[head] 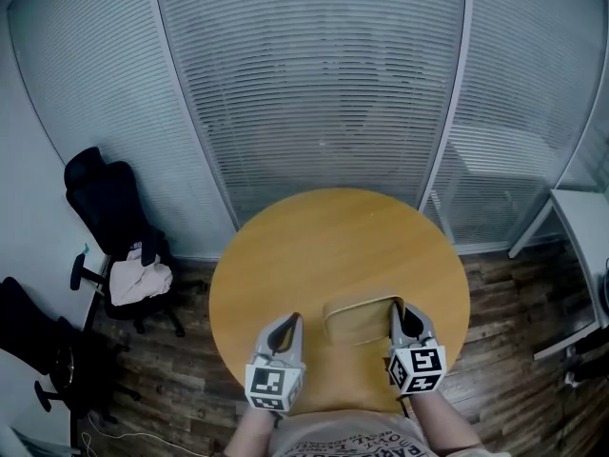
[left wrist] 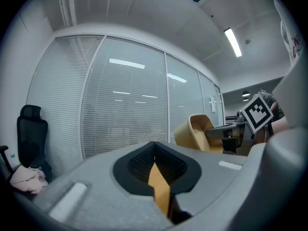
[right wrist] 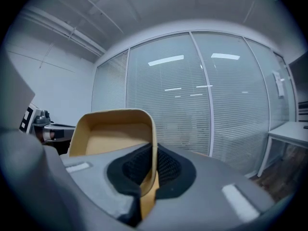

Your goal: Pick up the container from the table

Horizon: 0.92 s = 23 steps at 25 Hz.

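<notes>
ITEM: container [head: 362,320], tan, open-topped, rectangular with rounded corners and thin walls; it looks like moulded fibre or light plastic (which of the two cannot be told)

LOCATION: over the near part of the round wooden table [head: 314,246], between the two grippers. In the gripper views it stands against the glass partition [head: 314,84] with nothing under it, so it is judged to be lifted clear of the tabletop

RIGHT GRIPPER [head: 407,320]: jaws pressed together on the container's right-hand wall, one pad inside and one outside, with the rim rising above the pads

LEFT GRIPPER [head: 290,327]: jaws drawn together to a slim slit, nothing pinched; just beside the container's left end, not touching it

HANDLING, judged: light and empty, so a one-wall pinch carries it. The thin wall is likely to flex, and the far side may sag or swing from this off-centre hold. The surface looks matt, so slip is unlikely

WHERE TO TAKE HOLD: the upright wall just below the rim, near the middle of a side; the opposite wall is free for the left gripper if steadying is wanted
</notes>
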Tool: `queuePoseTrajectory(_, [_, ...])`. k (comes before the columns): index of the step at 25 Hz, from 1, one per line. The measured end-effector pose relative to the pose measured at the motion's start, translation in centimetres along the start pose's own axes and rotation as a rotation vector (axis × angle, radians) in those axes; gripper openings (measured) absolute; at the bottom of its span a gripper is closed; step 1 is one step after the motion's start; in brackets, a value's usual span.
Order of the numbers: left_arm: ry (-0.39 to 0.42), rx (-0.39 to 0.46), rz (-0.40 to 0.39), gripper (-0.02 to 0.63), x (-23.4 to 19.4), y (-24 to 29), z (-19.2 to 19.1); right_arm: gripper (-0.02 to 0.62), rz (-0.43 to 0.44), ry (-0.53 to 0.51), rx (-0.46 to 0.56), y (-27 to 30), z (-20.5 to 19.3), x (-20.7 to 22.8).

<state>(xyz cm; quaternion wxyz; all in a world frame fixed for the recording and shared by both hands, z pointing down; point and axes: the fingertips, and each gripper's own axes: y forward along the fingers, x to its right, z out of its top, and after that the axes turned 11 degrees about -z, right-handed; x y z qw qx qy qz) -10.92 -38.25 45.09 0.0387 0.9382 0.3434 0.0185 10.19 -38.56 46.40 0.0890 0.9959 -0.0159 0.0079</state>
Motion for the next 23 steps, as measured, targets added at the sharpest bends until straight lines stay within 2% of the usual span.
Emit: queuePoseTrajectory(23, [-0.003,-0.013,0.006,0.008,0.2,-0.7,-0.2,0.006,-0.019,0.013,-0.070,-0.3,-1.5,-0.8])
